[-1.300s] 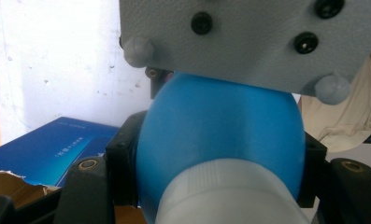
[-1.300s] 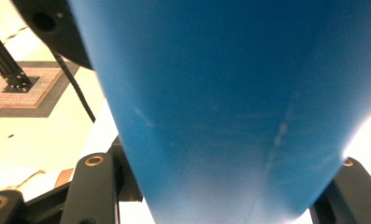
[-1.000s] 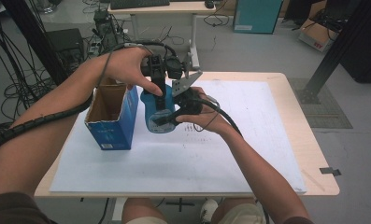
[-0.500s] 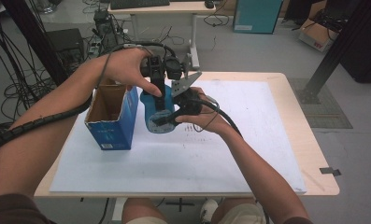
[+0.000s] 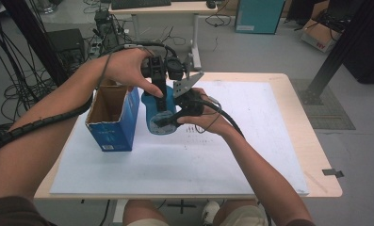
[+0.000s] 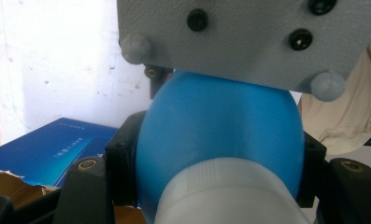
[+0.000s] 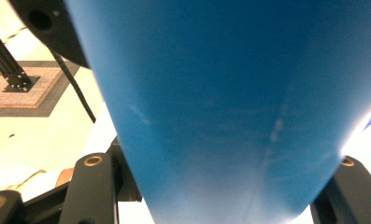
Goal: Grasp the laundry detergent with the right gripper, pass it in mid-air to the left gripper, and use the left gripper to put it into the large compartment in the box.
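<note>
A blue bottle point(image 5: 157, 118) with a white cap point(image 6: 225, 196) hangs just above the white sheet, held from two sides. My left gripper point(image 5: 161, 96) reaches down from above and is shut on the bottle's cap end point(image 6: 220, 126). My right gripper point(image 5: 166, 122) comes in from the right and is shut on the bottle's wide body point(image 7: 230, 102), which presses against both its jaws. The right gripper's grey plate point(image 6: 248, 37) sits right over the bottle. An open blue cardboard box point(image 5: 113, 117) stands upright directly left of the bottle.
A white sheet point(image 5: 222, 155) covers most of the wooden table point(image 5: 316, 155). The blue box point(image 6: 47, 151) lies close under my left gripper. Cables, a desk and a black post stand on the floor beyond the far edge.
</note>
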Tool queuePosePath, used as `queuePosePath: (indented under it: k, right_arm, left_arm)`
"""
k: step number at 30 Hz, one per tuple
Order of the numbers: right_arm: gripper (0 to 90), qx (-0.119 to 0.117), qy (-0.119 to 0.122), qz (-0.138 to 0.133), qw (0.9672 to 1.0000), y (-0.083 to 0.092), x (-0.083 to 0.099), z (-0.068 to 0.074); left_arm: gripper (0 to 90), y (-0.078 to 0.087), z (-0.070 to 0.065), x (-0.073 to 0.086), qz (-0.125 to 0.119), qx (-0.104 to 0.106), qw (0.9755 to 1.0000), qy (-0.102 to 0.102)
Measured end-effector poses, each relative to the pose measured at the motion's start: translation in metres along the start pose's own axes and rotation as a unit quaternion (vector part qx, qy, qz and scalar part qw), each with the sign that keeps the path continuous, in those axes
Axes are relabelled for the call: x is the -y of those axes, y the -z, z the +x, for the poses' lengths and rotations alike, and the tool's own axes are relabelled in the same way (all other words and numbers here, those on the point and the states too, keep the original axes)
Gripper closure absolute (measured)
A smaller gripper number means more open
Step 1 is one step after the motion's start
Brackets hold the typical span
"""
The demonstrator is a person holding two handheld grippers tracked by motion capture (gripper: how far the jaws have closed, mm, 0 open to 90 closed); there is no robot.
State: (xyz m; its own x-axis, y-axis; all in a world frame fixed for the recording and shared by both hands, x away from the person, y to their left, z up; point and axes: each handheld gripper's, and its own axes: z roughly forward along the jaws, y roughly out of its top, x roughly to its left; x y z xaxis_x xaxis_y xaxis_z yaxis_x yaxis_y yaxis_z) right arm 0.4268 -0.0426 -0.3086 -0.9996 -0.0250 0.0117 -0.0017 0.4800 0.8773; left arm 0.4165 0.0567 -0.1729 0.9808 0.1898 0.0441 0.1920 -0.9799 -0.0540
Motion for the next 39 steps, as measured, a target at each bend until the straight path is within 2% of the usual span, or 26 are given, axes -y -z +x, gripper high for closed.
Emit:
queuePosePath:
  k: [2,7,15,17,19,21,23,24,26,27,28,29,30,31,33,34,39]
  right_arm:
    - [39.8,0.005,0.007,0.001,1.0,0.0,0.0,-0.001]
    - [39.6,0.004,0.0,-0.003,1.0,0.0,0.0,0.0]
    - [39.1,0.01,0.01,-0.007,0.9999,0.0,0.0,-0.001]
    - [35.5,0.011,0.01,-0.011,0.9998,0.0,0.0,-0.001]
    - [30.5,0.009,-0.002,-0.017,0.9998,0.002,0.0,0.0]
    - [24.8,0.012,-0.004,-0.019,0.9997,0.004,0.0,0.0]
    - [17.8,0.019,-0.006,-0.017,0.9997,0.007,0.001,0.001]
    - [15.3,0.022,-0.006,-0.014,0.9996,0.008,0.002,0.002]
    - [8.7,0.029,-0.024,-0.015,0.9992,0.011,0.003,0.005]
    - [2.6,0.042,-0.019,-0.018,0.9988,0.012,0.004,0.006]
    - [1.1,0.058,-0.016,-0.005,0.9982,0.014,0.006,0.007]
    - [0.0,0.07,-0.024,-0.004,0.9973,0.016,0.007,0.009]
    - [0.0,0.072,-0.02,0.001,0.9972,0.018,0.008,0.011]
    - [0.0,0.074,-0.022,0.0,0.997,0.021,0.01,0.012]
    - [0.0,0.084,-0.028,0.005,0.9961,0.026,0.012,0.016]
    - [0.0,0.094,-0.024,0.014,0.9952,0.031,0.014,0.017]
    - [0.0,0.124,-0.046,0.033,0.9906,0.049,0.024,0.021]
  left_arm:
    - [37.1,0.0,0.0,0.0,-0.001,-0.002,1.0,0.0]
    - [37.1,0.001,0.0,0.0,0.0,-0.001,1.0,0.001]
    - [37.1,0.002,0.0,0.002,-0.002,0.002,1.0,0.003]
    - [37.1,0.002,0.0,0.002,-0.001,0.004,1.0,0.005]
    - [37.1,0.002,0.0,0.002,0.003,0.004,1.0,0.005]
    - [37.1,0.003,0.001,0.003,0.004,0.003,1.0,0.005]
    - [37.1,0.004,0.002,0.003,0.006,-0.001,1.0,0.007]
    - [37.0,0.004,0.001,0.004,-0.003,-0.002,0.9999,0.016]
    - [37.0,0.006,0.002,0.004,-0.007,-0.006,0.9998,0.02]
    - [37.0,0.007,0.002,0.005,-0.006,-0.009,0.9997,0.021]
    - [37.0,0.008,0.002,0.005,0.002,-0.011,0.9997,0.023]
    - [37.0,0.009,0.002,0.005,0.001,-0.009,0.9996,0.025]
    - [37.0,0.01,0.002,0.006,-0.001,-0.014,0.9995,0.029]
    - [37.0,0.012,0.003,0.005,0.002,-0.008,0.9995,0.03]
    - [36.9,0.014,0.003,0.005,0.002,-0.011,0.9992,0.038]
    - [36.9,0.015,0.004,0.005,0.003,-0.011,0.9991,0.041]
    - [36.9,0.023,0.005,0.006,0.006,-0.021,0.9975,0.066]
